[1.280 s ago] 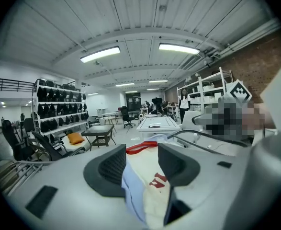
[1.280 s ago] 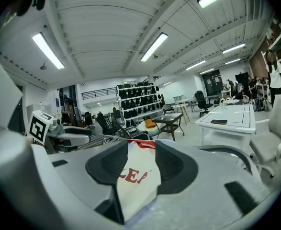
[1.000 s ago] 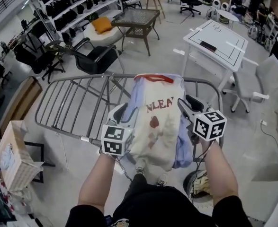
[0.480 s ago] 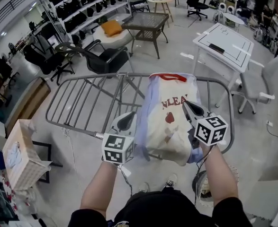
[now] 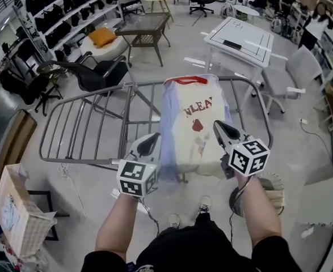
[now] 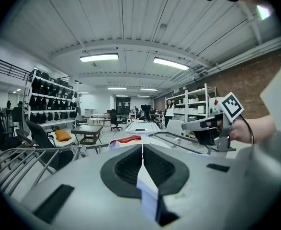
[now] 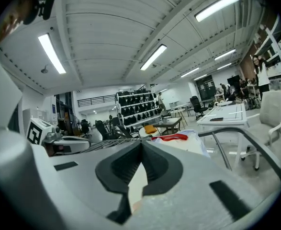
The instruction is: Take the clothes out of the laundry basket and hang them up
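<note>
Head view: the shirt (image 5: 193, 126) is seen draped over the drying rack's (image 5: 81, 120) right end, with the left gripper (image 5: 150, 145) and right gripper (image 5: 223, 130) at its near edge. Left gripper view: the jaws are clamped on its cloth. Right gripper view: likewise clamped. Hanging is judged underway; straightening, then release, is called for.

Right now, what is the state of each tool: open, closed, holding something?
Left tool: closed, gripping the shirt.
Right tool: closed, gripping the same shirt.

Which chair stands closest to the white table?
The light grey office chair, right beside the white rectangular table; the black chairs all stand farther away.
</note>
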{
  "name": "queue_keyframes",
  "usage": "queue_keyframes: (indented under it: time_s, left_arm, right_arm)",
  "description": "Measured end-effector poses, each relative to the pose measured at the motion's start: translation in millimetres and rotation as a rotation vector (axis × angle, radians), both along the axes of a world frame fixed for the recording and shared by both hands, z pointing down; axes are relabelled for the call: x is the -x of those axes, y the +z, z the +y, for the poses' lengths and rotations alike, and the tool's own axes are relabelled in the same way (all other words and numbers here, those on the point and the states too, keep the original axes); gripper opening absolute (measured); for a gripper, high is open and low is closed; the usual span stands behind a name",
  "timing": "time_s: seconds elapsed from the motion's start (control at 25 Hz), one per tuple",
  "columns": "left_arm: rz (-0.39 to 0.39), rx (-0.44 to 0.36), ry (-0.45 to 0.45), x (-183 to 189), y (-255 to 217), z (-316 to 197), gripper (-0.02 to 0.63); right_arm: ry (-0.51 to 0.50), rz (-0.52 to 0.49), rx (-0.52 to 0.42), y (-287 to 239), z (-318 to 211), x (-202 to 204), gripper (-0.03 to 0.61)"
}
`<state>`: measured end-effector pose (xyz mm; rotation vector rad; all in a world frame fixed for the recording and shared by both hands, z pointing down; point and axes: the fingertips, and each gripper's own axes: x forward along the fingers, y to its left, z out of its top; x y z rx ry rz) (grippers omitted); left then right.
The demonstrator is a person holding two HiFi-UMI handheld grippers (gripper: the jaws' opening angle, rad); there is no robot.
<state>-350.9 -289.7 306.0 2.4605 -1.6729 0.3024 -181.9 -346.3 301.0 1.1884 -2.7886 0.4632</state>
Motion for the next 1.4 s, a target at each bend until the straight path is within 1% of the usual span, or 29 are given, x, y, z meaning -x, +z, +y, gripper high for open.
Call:
queue_keyframes:
  time_s: [0.12, 0.24, 0.44, 0.64, 0.96, 1.08, 1.24, 1.4]
  left_arm:
    - [0.019, -0.006, 0.076, -13, 0, 9, 0.012]
    - [0.033, -0.011, 0.166, -34, -3, 19, 0.012]
    - [0.051, -0.010, 0.307, -88, -16, 47, 0.012]
    - [0.049, -0.016, 0.419, -144, -20, 65, 0.012]
    - [0.048, 0.005, 0.536, -242, -9, 105, 0.011]
    - [0.046, 0.020, 0.560, -285, -6, 127, 0.012]
    - [0.022, 0.026, 0.599, -348, -1, 166, 0.012]
    - [0.030, 0.034, 0.618, -405, 4, 203, 0.012]
  right_arm:
    - [0.064, 0.000, 0.000, -2, 23, -13, 0.004]
    - [0.144, 0.002, -0.001, -8, 49, -35, 0.003]
    - [0.283, 0.007, 0.002, -21, 102, -90, 0.004]
    - [0.393, 0.015, -0.002, -25, 138, -145, 0.003]
    - [0.512, 0.020, 0.011, -13, 203, -238, 0.003]
    - [0.545, 0.013, 0.020, -8, 233, -281, 0.004]
    - [0.589, 0.008, 0.028, -1, 277, -342, 0.003]
    - [0.627, 0.002, 0.039, 9, 323, -402, 0.003]
